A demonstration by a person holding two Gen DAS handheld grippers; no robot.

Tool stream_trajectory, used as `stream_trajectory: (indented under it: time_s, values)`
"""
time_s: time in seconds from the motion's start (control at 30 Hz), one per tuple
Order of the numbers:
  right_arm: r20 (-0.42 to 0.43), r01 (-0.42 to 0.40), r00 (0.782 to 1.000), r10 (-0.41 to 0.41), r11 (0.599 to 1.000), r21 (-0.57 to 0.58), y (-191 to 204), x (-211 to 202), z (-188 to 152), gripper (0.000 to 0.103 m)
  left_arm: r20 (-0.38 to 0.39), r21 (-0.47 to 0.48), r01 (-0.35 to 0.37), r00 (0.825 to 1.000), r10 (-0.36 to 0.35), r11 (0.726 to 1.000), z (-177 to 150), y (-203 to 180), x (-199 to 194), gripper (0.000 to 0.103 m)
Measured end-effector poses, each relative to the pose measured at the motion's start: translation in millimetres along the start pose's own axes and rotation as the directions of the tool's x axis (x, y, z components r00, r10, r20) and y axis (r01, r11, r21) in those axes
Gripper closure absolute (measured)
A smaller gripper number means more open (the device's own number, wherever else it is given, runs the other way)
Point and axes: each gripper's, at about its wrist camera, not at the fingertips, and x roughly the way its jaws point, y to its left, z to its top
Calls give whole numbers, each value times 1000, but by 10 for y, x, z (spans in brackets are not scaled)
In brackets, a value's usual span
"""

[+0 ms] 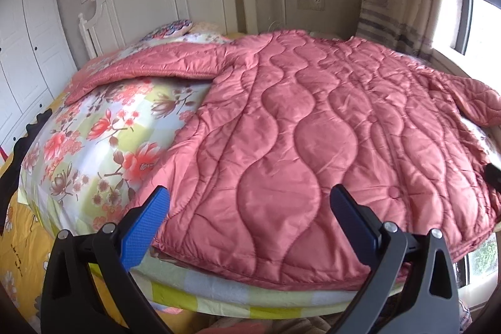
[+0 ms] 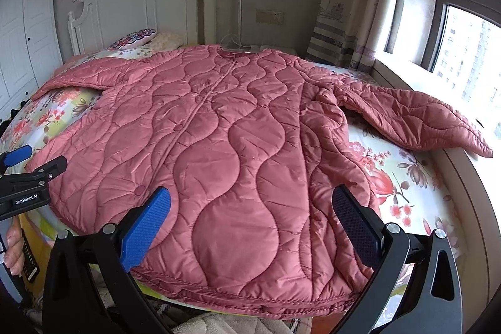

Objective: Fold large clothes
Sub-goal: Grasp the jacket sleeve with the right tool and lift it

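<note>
A pink quilted padded coat (image 2: 219, 140) lies spread flat, front up with its snap placket closed, across a bed covered by a floral-print sheet (image 1: 103, 127). Its collar points to twelve o'clock toward the white wooden headboard (image 2: 131, 5), its hem to six o'clock. One sleeve stretches out to ten o'clock, the other to three o'clock toward the window (image 2: 463, 46).

The left gripper (image 1: 250, 202) hovers at the hem's left corner, its blue-padded jaws wide apart and holding nothing; the coat fills the view from twelve to three o'clock.

The right gripper (image 2: 252, 202) hangs over the hem's middle, jaws likewise spread and empty, the coat directly ahead at twelve o'clock.
</note>
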Motion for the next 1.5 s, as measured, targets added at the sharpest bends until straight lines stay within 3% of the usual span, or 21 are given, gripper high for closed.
stream_trajectory:
  time_s: [0.17,0.3,0.43,0.57,0.73,0.8,0.9,1.13,1.2,1.27,1.37,1.5]
  values:
    - [-42,54,998,-49,991,122,-517,186,-49,4,-103,-16,-61,993,59,998,321,270,521,2]
    - [-120,84,991,-62,978,189,-810,391,-175,4,-152,-121,-152,979,133,981,413,617,894,2]
    - [-176,110,982,-74,972,206,-925,553,-248,4,-194,-172,-121,977,87,978,329,769,1104,2]
    - [-149,105,987,-66,959,265,-1097,586,-151,4,-164,-154,-120,982,94,981,282,775,1099,2]
    - [-187,85,982,-6,905,417,-1480,825,39,4,-156,-211,-77,987,44,974,159,824,1125,2]
    - [-203,135,978,-47,885,445,-1642,921,131,4,-159,-200,-87,986,55,976,132,804,1116,2]
    - [-213,172,975,-66,831,530,-1937,1035,218,4,-164,-208,-99,984,65,973,84,782,1058,2]
    - [-206,207,976,-77,638,741,-2583,1363,374,4,-142,-204,-159,981,132,966,86,695,806,2]
    - [-180,185,981,-66,581,793,-2730,1442,395,4,-99,-187,-125,989,108,974,189,633,696,2]
    - [-168,183,983,-77,526,830,-2837,1518,393,4,-55,-167,-50,998,41,985,397,526,604,2]
    - [-175,199,980,-94,455,868,-3007,1670,378,4,-62,-156,66,995,-77,985,763,333,685,2]
    - [-174,222,974,-148,437,871,-3078,1738,425,4,-142,-182,81,984,-108,980,1168,101,1157,2]
